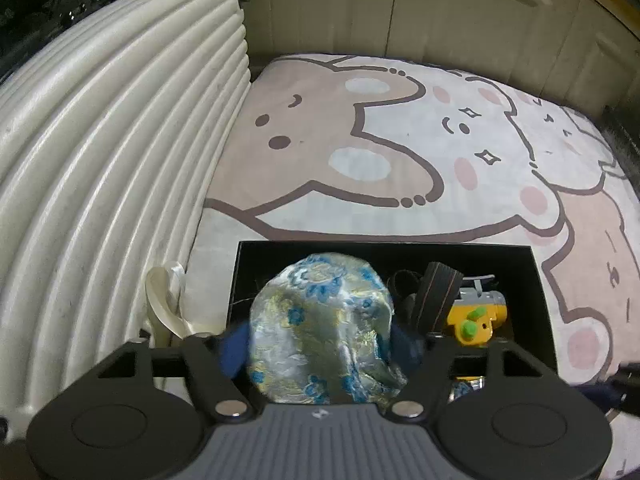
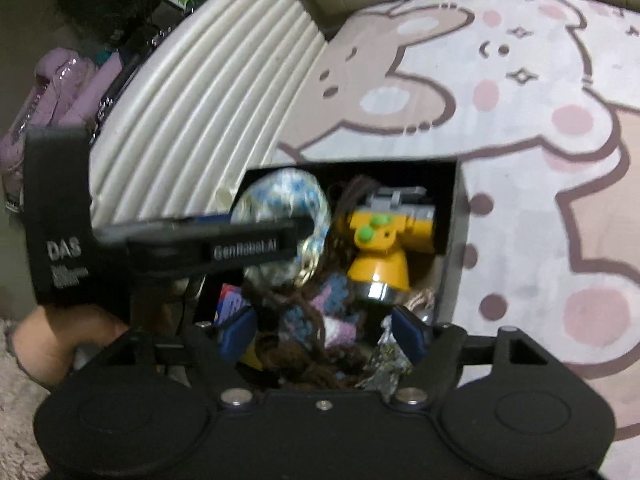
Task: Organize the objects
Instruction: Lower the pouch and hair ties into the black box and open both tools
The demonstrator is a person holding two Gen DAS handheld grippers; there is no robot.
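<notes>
Gripping a brocade pouch (image 1: 320, 320) between its blue pads (image 1: 236, 350), the left gripper (image 1: 322, 354) holds it over the black box (image 1: 536, 280). Right of those jaws, a yellow toy (image 1: 476, 320) lies inside. The right gripper (image 2: 324, 336) hangs with jaws wide over brown yarn (image 2: 304, 364) in the box.

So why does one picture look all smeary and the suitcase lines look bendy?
Right wrist view: motion blur smears the left gripper and yellow toy. Left wrist view: sharper, though the flowery pouch it holds is soft up close. Both views: the fisheye lens bows the white suitcase ribs; corners go dark.
</notes>
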